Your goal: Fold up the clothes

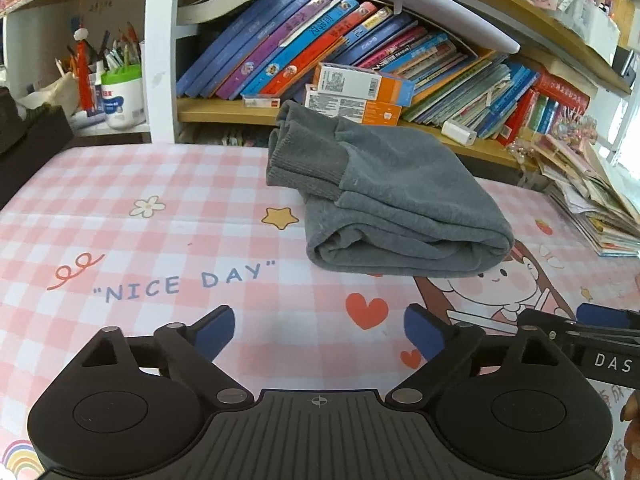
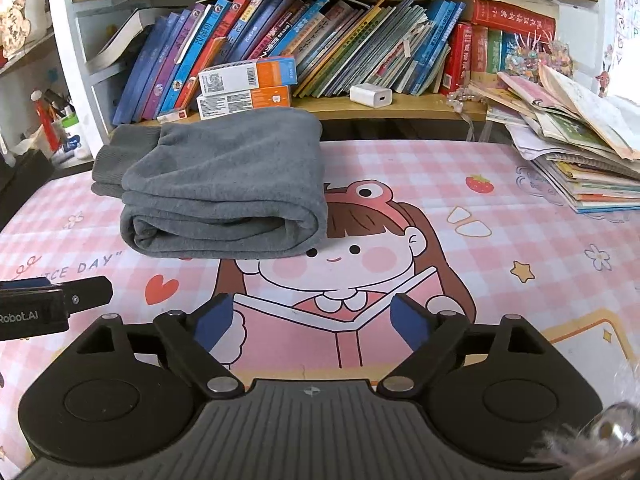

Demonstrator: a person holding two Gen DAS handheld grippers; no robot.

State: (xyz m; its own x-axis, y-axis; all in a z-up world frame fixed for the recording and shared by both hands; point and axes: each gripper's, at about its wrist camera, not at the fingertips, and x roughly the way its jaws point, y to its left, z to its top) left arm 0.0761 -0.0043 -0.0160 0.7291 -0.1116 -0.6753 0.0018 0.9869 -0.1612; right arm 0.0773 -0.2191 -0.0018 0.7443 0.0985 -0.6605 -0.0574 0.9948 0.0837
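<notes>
Grey folded garment (image 1: 384,200), one; two gaping claws.

pink checked tablecloth (image 2: 500,184) | wooden bookshelf (image 1: 224,111) behind | book pile (image 2: 580,160) right

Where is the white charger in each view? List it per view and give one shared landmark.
Left wrist: the white charger sits right of centre on the shelf edge, beyond the grey garment.
Right wrist: the charger sits upper centre on the same shelf, up and right of the garment.
Shared landmark: the two orange-and-white boxes stacked behind the garment.
</notes>
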